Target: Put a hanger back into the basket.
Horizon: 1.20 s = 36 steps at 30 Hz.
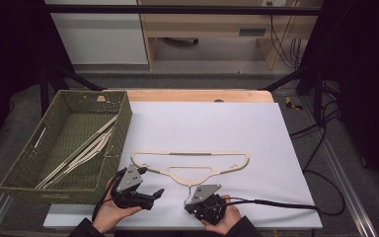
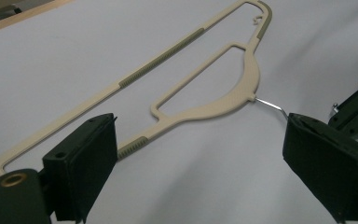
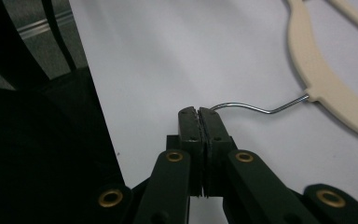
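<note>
A cream plastic hanger (image 1: 190,154) lies flat on the white table top (image 1: 202,118), its thin metal hook (image 1: 191,189) pointing toward the near edge. My right gripper (image 1: 187,203) sits at the end of that hook. In the right gripper view its jaws (image 3: 199,111) are pressed together, with the wire hook (image 3: 247,108) running into their tips. My left gripper (image 1: 153,196) rests to the left of the hook, and its jaws stand wide apart. In the left gripper view (image 2: 200,123) the hanger (image 2: 233,100) lies beyond the two pads with nothing between them.
A green woven basket (image 1: 124,131) stands at the left of the table with several cream hangers (image 1: 86,148) inside. A black cable (image 1: 276,202) trails right from my right gripper. The table's near edge is close behind both hands.
</note>
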{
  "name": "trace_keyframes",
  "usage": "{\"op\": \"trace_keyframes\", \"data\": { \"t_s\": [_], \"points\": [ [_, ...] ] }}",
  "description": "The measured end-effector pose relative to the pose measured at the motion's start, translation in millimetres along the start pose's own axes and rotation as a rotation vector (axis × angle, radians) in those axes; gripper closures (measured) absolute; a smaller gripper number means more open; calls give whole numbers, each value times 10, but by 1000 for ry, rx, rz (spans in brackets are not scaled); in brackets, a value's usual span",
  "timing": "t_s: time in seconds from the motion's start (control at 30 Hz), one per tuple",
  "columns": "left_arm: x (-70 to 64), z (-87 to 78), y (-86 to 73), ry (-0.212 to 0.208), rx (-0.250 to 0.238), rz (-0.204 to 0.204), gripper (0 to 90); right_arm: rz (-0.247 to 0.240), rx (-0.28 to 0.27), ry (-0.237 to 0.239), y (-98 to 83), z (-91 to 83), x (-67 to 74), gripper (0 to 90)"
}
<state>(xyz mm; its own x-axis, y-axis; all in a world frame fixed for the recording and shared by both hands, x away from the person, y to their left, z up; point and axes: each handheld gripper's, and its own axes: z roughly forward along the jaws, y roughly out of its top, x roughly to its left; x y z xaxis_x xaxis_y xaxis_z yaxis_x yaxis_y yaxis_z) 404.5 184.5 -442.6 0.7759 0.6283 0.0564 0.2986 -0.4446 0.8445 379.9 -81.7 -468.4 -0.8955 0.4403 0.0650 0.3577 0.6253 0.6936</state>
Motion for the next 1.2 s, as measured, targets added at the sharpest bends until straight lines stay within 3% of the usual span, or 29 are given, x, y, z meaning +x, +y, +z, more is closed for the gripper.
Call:
{"op": "trace_keyframes", "data": {
  "t_s": [0.17,0.4,0.67,0.8,0.93,1.2],
  "points": [
    [-24,40,-1,-7,22,30,101,5,-30,25,82,-145,-50,897],
    [-118,233,11,2,113,144,99,22,-40,46,137,-223,-95,897],
    [-186,567,153,52,182,316,115,23,-56,47,162,-282,-105,896],
    [-215,718,223,73,206,406,180,28,-55,45,177,-323,-113,896],
    [-248,881,274,62,216,473,271,20,-67,51,198,-374,-137,896],
    [-232,972,284,44,212,515,533,23,-66,51,205,-406,-133,895]
  ]
}}
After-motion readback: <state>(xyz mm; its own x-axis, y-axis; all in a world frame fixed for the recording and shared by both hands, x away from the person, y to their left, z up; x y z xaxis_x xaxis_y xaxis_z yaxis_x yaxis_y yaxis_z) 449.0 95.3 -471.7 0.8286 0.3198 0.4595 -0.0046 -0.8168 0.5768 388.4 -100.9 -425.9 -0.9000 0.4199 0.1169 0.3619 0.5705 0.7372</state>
